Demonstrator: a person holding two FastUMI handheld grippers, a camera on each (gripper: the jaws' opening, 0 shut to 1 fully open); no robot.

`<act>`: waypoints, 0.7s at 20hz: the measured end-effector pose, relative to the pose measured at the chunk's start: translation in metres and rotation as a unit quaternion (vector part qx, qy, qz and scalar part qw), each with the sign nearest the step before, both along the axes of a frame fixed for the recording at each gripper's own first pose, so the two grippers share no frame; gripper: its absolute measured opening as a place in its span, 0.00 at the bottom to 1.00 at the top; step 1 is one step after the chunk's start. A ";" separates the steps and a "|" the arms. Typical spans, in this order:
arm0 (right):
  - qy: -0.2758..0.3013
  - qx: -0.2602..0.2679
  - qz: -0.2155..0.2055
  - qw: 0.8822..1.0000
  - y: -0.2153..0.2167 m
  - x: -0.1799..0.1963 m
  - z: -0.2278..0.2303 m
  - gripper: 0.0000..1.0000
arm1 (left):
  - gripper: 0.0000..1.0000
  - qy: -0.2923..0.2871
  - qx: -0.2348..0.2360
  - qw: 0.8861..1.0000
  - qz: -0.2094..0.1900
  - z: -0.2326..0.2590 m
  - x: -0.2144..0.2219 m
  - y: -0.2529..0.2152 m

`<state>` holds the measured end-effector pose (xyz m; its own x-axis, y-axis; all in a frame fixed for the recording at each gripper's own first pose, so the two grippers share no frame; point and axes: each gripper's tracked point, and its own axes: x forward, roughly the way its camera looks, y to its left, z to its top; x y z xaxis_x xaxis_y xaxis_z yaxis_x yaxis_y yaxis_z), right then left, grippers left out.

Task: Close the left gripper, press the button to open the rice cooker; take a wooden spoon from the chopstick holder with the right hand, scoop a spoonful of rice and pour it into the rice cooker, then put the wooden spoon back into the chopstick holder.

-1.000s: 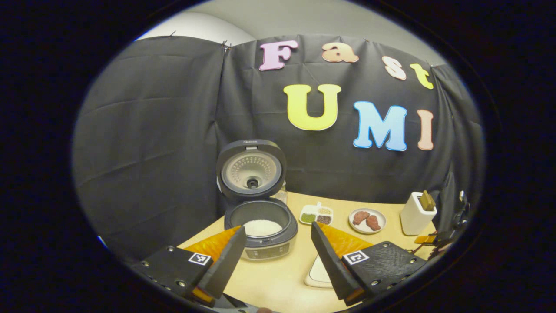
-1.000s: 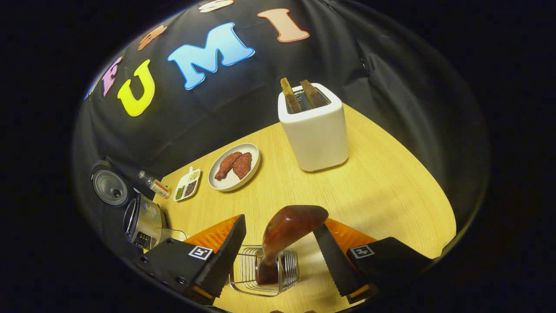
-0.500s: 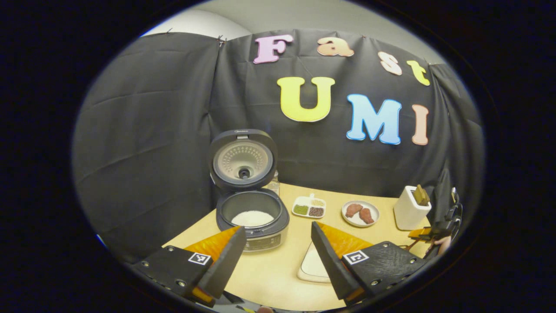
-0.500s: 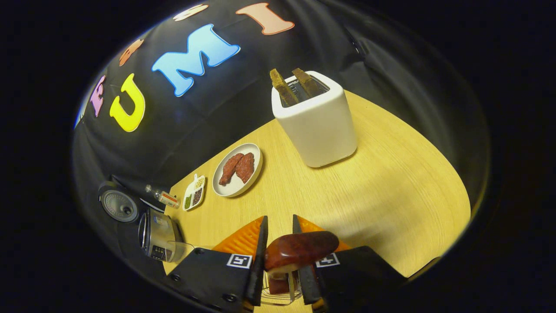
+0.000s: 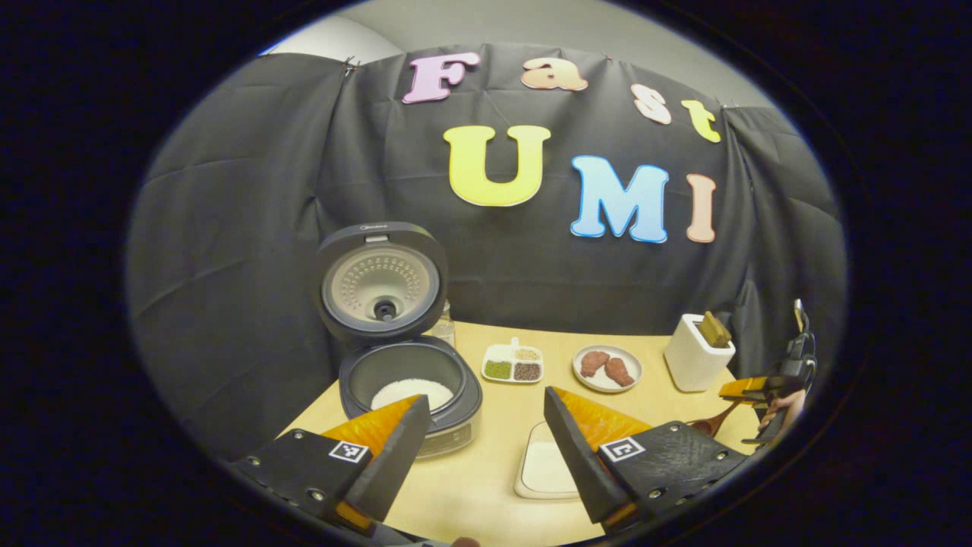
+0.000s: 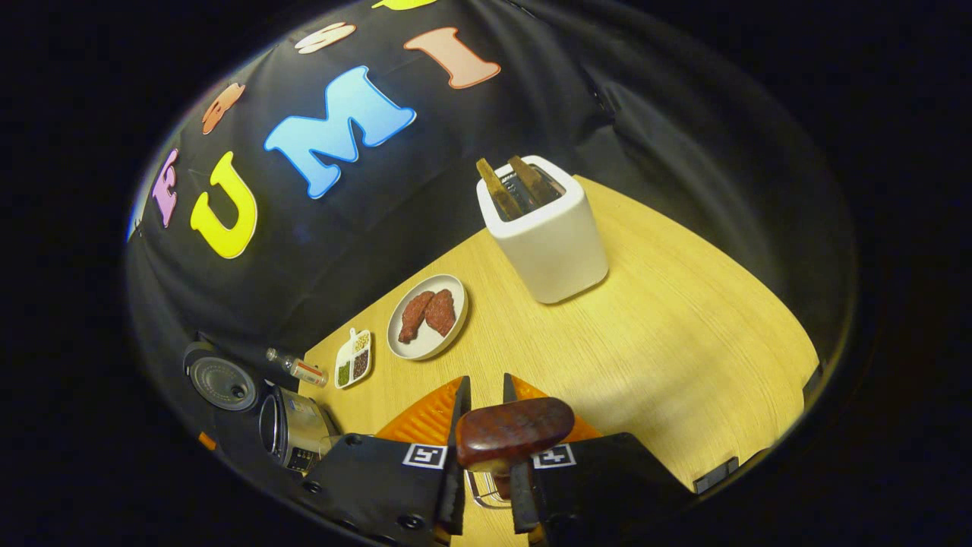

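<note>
Gripping the wooden spoon (image 6: 513,431) by its handle in the closed right claw (image 6: 484,486) above the wire holder (image 6: 482,491), stiff, light, likely slick, left claw (image 5: 480,448) hanging open.

No legible writing: the rice cooker (image 5: 395,334) lid logo (tiny) blurs.

White toaster (image 6: 548,239), plate of meat (image 6: 427,317), divided dish (image 5: 512,363), table (image 6: 683,334)
</note>
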<state>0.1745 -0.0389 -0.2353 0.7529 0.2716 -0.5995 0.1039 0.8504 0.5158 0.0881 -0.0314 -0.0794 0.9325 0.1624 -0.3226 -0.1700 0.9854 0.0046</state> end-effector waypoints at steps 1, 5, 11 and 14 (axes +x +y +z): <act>-0.011 -0.006 -0.011 1.000 -0.001 -0.005 0.008 0.23 | 0.93 0.000 0.003 1.000 -0.009 -0.001 0.004 0.006; -0.050 -0.036 -0.055 0.997 -0.008 -0.028 0.041 0.23 | 0.94 -0.003 0.001 0.999 -0.053 -0.005 0.018 0.021; -0.084 -0.038 -0.109 0.990 -0.014 -0.063 0.079 0.23 | 0.93 -0.023 0.016 0.993 -0.119 -0.009 0.031 0.032; -0.096 -0.045 -0.130 0.986 -0.014 -0.080 0.092 0.23 | 0.94 -0.024 0.007 0.990 -0.142 -0.018 0.032 0.036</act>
<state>0.0948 -0.0533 -0.1431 0.8924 0.0074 -0.4513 0.2311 0.8514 0.4709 0.1198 0.0046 -0.0976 0.9555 -0.1044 -0.2758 0.1133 0.9934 0.0165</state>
